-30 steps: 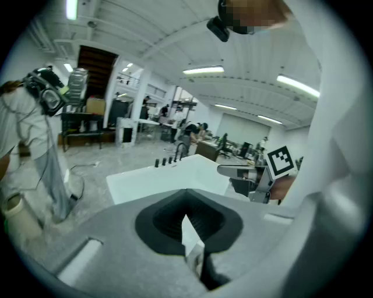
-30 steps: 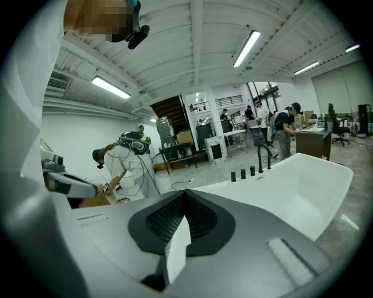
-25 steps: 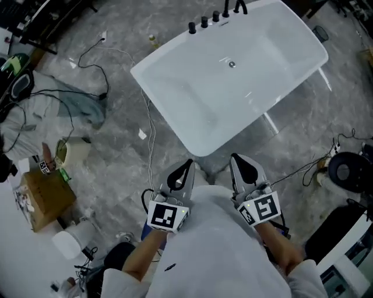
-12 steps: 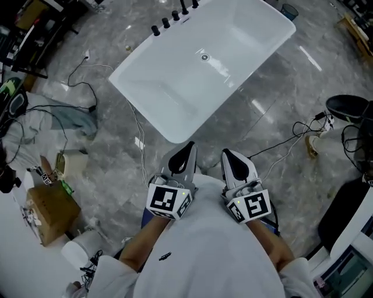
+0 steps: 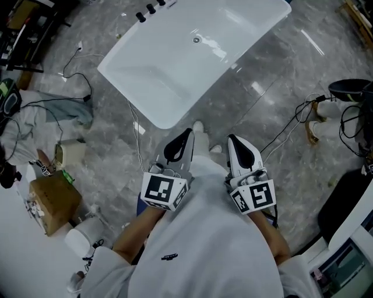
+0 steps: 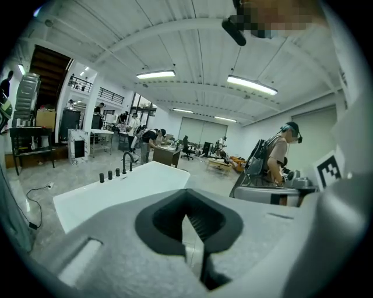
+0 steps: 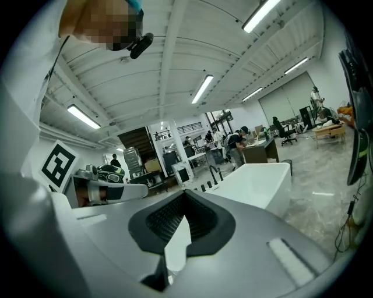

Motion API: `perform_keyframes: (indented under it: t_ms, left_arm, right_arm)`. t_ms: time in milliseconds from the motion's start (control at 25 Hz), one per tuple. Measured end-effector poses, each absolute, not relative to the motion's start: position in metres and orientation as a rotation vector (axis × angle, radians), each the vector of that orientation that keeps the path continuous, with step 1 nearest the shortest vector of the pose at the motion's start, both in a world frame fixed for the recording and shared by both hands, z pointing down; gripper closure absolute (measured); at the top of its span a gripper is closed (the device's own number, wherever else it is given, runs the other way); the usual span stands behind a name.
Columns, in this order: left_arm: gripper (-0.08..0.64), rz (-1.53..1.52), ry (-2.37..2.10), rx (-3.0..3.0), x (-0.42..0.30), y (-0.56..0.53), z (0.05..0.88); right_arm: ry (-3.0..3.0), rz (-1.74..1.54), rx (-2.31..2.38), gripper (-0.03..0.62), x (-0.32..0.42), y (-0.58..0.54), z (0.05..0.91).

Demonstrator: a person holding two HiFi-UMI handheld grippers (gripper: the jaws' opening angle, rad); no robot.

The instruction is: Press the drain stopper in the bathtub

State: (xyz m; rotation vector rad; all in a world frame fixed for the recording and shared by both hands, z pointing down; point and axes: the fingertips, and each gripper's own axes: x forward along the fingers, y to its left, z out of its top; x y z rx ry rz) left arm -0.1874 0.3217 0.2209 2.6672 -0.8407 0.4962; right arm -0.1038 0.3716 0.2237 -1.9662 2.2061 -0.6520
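Observation:
The white bathtub (image 5: 175, 70) lies on the floor ahead of me, and a small round metal drain stopper (image 5: 196, 39) sits in its basin. Black taps (image 5: 150, 9) stand on its far rim. Both grippers are held close to my chest, short of the tub's near end and pointing at it. The left gripper (image 5: 180, 141) and the right gripper (image 5: 238, 145) are each shut with nothing between the jaws. The left gripper (image 6: 186, 197) sees the tub (image 6: 116, 189) from the side in its own view. So does the right gripper (image 7: 185, 197), with the tub (image 7: 259, 180) ahead of it. The stopper is hidden in both gripper views.
Cables (image 5: 137, 137) trail over the grey marble floor left and right of the tub. A cardboard box (image 5: 52, 201), a tape roll (image 5: 69, 152) and a cloth (image 5: 55, 113) lie at the left. A black stool (image 5: 349, 90) stands at the right. A person (image 6: 282, 157) stands in the background.
In the head view the tub has slid up and to the left. Both grippers have stayed shut near my chest and sit a little higher in the frame.

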Motion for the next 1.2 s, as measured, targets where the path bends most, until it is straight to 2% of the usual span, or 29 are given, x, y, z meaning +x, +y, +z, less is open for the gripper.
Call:
perform_keyframes:
  t_ms: [240, 720, 1200]
  left_arm:
    - [0.56, 0.549, -0.79, 2.66, -0.16, 0.281, 0.248]
    - [0.56, 0.528, -0.734, 2.633, -0.03, 0.093, 0.266]
    - [0.56, 0.566, -0.789, 2.556, 0.032, -0.032, 0.284]
  right_arm:
    - [2.191, -0.699, -1.996, 0.588, -0.073, 0.333, 0.245]
    - [2.247, -0.733, -2.058, 0.588, 0.045, 0.155, 0.256]
    - [2.294, -0.793, -2.016, 0.588, 0.11, 0.031, 0.272]
